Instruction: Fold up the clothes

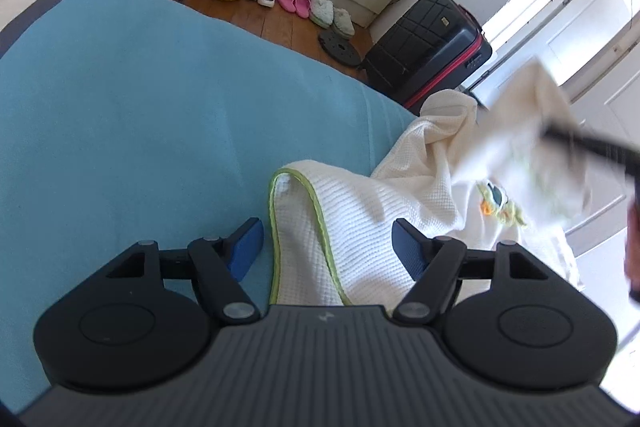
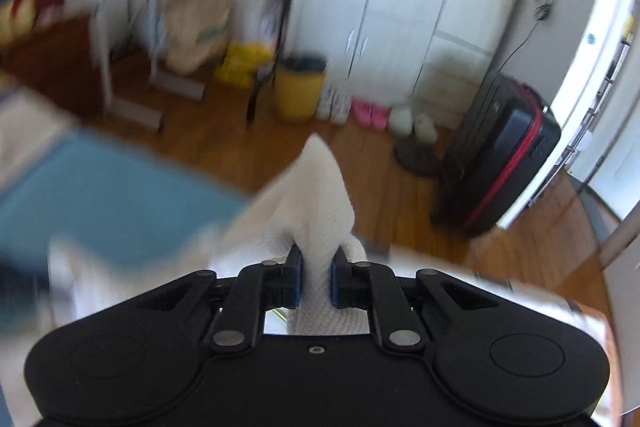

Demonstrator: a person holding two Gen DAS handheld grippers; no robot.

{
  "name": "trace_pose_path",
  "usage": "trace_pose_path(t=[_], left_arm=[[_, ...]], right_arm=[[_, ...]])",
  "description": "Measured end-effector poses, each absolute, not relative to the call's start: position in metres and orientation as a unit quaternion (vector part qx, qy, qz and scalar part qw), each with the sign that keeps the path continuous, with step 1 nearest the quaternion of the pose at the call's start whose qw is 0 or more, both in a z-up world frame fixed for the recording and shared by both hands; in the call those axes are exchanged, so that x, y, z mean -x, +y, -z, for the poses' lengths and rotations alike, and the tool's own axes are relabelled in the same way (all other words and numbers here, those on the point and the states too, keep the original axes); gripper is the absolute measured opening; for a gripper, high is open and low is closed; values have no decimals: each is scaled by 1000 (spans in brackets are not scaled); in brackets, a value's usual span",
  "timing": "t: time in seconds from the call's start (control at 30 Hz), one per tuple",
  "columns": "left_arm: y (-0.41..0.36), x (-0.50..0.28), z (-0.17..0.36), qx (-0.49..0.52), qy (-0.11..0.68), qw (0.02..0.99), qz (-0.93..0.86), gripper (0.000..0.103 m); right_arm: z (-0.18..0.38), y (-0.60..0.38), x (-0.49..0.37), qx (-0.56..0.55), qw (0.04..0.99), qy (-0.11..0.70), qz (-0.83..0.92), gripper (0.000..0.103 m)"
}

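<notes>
1. Lying on the blue bed cover (image 1: 140, 115), the cream waffle-knit garment (image 1: 360, 227) shows lime-green trim and a small cartoon print
2. Left gripper (image 1: 326, 239) spread wide over its edge, grasping nothing
3. Right gripper (image 2: 316, 267) clenched on a lifted fold of it

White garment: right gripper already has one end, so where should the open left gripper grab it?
Take the green-trimmed edge of the white garment, lying flat on the blue bedspread between the left gripper's fingers. Come straight forward and down; that loose corner likely pinches cleanly.

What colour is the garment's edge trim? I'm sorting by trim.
Lime green, on the white garment; clearest in the left wrist view.
</notes>
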State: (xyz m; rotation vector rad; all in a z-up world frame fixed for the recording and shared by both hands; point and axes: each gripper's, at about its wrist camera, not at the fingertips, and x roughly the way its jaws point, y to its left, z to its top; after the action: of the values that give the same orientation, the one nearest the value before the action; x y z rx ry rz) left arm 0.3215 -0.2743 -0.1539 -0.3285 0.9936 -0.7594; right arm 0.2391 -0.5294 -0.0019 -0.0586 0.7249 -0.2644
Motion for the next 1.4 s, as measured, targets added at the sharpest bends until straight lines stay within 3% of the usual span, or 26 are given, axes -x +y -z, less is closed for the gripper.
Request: trace_pose_path(t=[0.13,0.2,0.27,0.43,0.53,0.6,0.77,0.83,0.87,1.03,1.13,1.23,1.3,1.4], left_arm=[[-267,-326,158,172,462,795,353,70],[-264,-328,161,189,463,790,354,70],[-261,-329,163,202,464,786,354,70],[-260,-325,162,201,464,789,350,70],[-265,-314,153,176,457,797,353,70],[-268,-306,144,161,451,802,357,70],[-269,-286,124,150,439,805,370,70],[-268,-279,122,146,440,804,371,70],[-268,-276,121,142,443,804,371,70],[-262,-264,124,130,461,798,367,70],[-260,-256,124,118,469,799,357,70],[-262,-241,123,88,483,802,342,70],[-261,-225,122,73,492,801,334,70],[-251,-192,116,61,486,808,326,70]], right_arm=[[18,-533,-279,-78,916,384,78,25],[32,-535,-282,-146,907,393,40,51],[47,-537,-262,-215,901,375,-11,62],[55,-529,-172,-267,883,384,-32,65],[63,-527,-111,-250,872,421,-19,72],[68,-525,-71,-238,863,445,-10,82],[103,-505,15,-218,831,512,8,80],[108,-480,44,-181,848,497,-8,43],[108,-469,54,-172,851,495,-30,15],[100,-424,85,-264,811,488,-186,15],[109,-383,94,-235,758,552,-259,16],[104,-358,104,-157,759,569,-274,31],[90,-376,114,-156,797,531,-241,63],[77,-436,130,-221,841,469,-154,68]])
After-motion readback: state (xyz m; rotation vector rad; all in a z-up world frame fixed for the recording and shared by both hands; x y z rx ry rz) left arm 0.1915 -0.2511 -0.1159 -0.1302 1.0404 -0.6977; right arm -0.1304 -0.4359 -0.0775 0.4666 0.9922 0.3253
